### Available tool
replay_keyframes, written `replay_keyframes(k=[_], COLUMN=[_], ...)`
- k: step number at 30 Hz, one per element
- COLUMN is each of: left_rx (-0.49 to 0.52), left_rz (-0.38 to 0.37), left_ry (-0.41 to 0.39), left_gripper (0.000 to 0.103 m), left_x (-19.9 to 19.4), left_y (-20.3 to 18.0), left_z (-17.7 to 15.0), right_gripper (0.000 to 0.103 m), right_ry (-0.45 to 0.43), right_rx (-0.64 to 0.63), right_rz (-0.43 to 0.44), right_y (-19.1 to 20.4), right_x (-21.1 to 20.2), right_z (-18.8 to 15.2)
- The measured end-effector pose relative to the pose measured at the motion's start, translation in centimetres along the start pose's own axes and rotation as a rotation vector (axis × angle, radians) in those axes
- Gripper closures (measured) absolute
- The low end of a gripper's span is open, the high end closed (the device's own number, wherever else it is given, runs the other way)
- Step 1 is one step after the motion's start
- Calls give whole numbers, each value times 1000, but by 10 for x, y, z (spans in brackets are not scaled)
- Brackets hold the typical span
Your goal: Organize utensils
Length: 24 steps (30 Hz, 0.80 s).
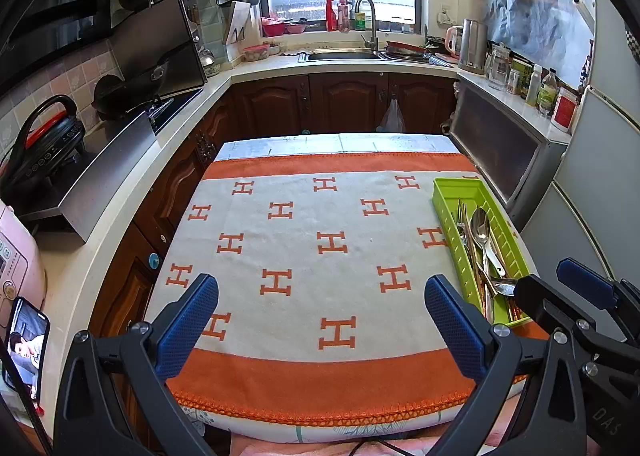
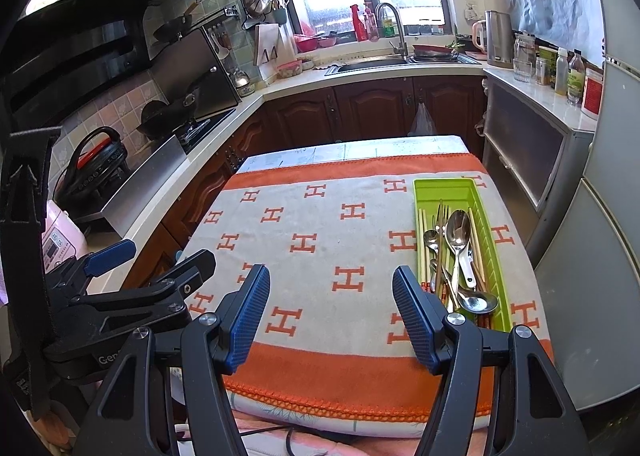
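A lime green utensil tray (image 1: 454, 185) (image 2: 436, 185) lies along the right side of the cloth-covered table. Inside it rest steel spoons (image 2: 459, 234) (image 1: 481, 224), a fork (image 2: 441, 215), and chopsticks (image 2: 422, 244). My left gripper (image 1: 322, 296) hovers open over the near middle of the cloth, with nothing between its blue pads. My right gripper (image 2: 332, 288) is also open and empty, its right finger just left of the tray's near end. In the left wrist view the right gripper (image 1: 560, 288) shows at the right edge; in the right wrist view the left gripper (image 2: 156, 260) shows at the left.
The table carries a white and orange cloth (image 1: 320, 240) with H marks. A kitchen counter with a stove (image 1: 176, 103) runs along the left, a sink (image 1: 340, 53) at the back, a grey cabinet (image 1: 500, 147) and fridge (image 1: 600, 175) at the right. A phone (image 1: 26, 348) stands at the near left.
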<state>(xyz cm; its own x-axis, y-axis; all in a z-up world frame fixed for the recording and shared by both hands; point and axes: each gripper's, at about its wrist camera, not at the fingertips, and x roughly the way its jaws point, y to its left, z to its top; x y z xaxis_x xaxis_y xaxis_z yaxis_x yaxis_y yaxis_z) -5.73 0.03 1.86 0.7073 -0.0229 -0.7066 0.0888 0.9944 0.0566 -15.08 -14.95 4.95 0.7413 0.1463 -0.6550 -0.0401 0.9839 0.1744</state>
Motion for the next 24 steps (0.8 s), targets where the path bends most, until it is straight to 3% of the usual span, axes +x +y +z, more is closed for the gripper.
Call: replay_keyframes(k=[24], left_rx=[2], left_rz=[-2], left_ry=[4], left_gripper=[1], left_x=[0], left_y=[-2], left_z=[-2], right_gripper=[38], right_ry=[-1], right_rx=[0], right_rz=[-5], right_y=[1], right_x=[-1], right_z=[0])
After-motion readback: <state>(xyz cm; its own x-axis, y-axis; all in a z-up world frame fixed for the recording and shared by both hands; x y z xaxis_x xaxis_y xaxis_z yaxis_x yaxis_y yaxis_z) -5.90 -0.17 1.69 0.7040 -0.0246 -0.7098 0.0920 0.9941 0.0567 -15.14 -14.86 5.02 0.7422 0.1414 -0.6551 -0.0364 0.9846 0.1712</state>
